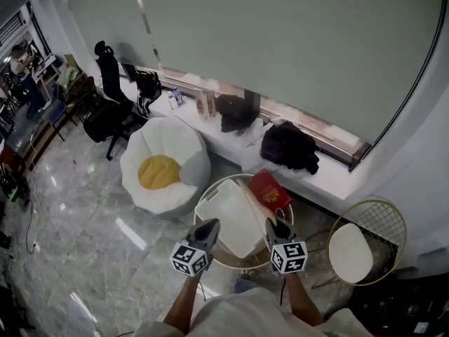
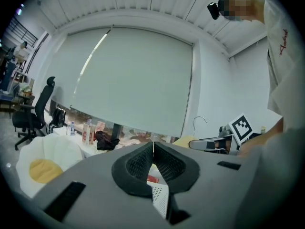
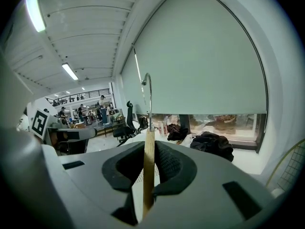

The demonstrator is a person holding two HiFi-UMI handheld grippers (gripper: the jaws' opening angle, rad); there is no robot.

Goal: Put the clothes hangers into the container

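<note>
A white perforated container (image 1: 231,220) stands on a small round table (image 1: 212,186) below me, with a red item (image 1: 269,190) at its far right corner. My right gripper (image 1: 277,232) hovers over the container's right side. In the right gripper view it (image 3: 149,144) is shut on a wooden clothes hanger (image 3: 148,175), held edge-on with the metal hook (image 3: 148,94) pointing up. My left gripper (image 1: 205,232) hangs over the container's left side. Its jaws (image 2: 153,147) meet with nothing between them; the container (image 2: 161,197) shows below.
A white beanbag with a yellow centre (image 1: 165,167) lies left of the table. A wire chair with a white cushion (image 1: 361,248) stands to the right. Black bags (image 1: 289,146) sit on the window ledge, and a black office chair (image 1: 109,114) stands at far left.
</note>
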